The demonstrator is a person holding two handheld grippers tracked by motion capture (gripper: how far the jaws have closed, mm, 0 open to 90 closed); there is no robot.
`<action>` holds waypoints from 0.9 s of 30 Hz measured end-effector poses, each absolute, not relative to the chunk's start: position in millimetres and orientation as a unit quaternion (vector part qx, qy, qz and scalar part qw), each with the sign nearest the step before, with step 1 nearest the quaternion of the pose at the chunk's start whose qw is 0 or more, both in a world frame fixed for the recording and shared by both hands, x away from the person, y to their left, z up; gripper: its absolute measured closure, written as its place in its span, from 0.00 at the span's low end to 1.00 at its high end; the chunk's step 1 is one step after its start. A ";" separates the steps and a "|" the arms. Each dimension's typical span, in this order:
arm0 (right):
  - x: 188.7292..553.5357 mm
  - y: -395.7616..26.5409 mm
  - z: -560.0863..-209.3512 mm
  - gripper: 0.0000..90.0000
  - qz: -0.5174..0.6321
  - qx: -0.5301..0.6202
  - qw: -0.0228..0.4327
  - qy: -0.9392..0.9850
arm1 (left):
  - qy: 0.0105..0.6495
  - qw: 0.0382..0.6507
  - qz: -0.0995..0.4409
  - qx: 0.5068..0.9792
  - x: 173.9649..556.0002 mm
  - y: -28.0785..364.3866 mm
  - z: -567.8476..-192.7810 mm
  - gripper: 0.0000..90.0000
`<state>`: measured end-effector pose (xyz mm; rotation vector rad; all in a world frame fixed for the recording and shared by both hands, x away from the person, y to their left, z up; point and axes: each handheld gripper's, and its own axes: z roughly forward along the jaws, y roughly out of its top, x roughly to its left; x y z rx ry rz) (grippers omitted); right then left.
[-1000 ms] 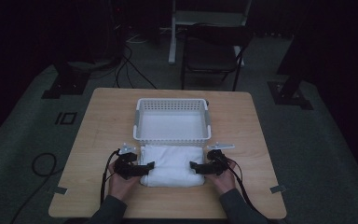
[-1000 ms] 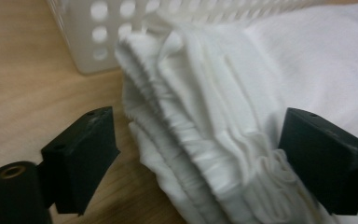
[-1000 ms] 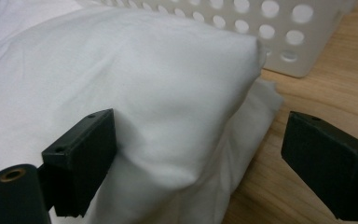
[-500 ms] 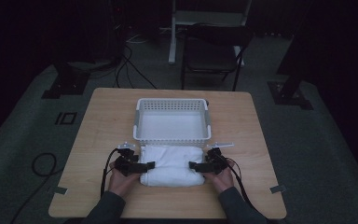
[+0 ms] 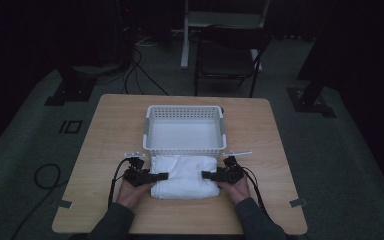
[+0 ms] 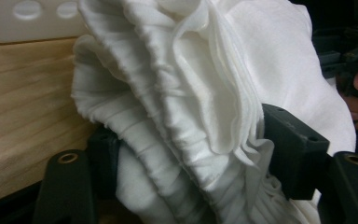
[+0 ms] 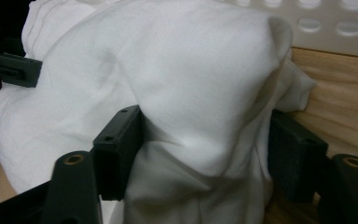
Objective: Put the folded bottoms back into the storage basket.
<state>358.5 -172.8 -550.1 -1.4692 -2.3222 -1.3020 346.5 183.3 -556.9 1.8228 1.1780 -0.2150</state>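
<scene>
A folded white towel (image 5: 184,176) lies on the wooden table (image 5: 110,135), just in front of a white plastic basket (image 5: 185,131). My left gripper (image 5: 159,176) is at the towel's left end and my right gripper (image 5: 206,175) at its right end. Both pairs of jaws have just been closing. In the left gripper view the left gripper (image 6: 196,154) squeezes the layered towel (image 6: 191,70) edge, which bunches between the pads. In the right gripper view the right gripper (image 7: 207,149) pinches a bulge of towel (image 7: 168,70) the same way.
The basket (image 6: 28,21) wall, with its oval holes, stands close behind the towel; its wall (image 7: 331,28) is near the right jaws too. A dark chair (image 5: 227,55) and cables lie on the floor beyond the table. Bare tabletop extends on both sides.
Both grippers' jaws have closed in on the towel's ends. The left hand has edged slightly inward and down. The towel lies where it was.
</scene>
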 end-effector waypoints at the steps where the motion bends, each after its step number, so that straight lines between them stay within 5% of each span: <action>1: 358.8 -172.9 -550.2 0.39 -0.428 -0.482 0.052 -0.763 | 0.476 0.461 -0.089 0.744 347.5 182.9 -556.8 0.37; 14: 357.0 -171.3 -547.3 0.63 -0.436 -0.462 0.046 -0.771 | 0.459 0.464 -0.088 0.753 346.5 181.3 -553.4 0.60; 27: 347.5 -169.8 -539.4 0.71 -0.446 -0.443 0.010 -0.777 | 0.446 0.471 -0.055 0.759 338.1 179.9 -546.7 0.64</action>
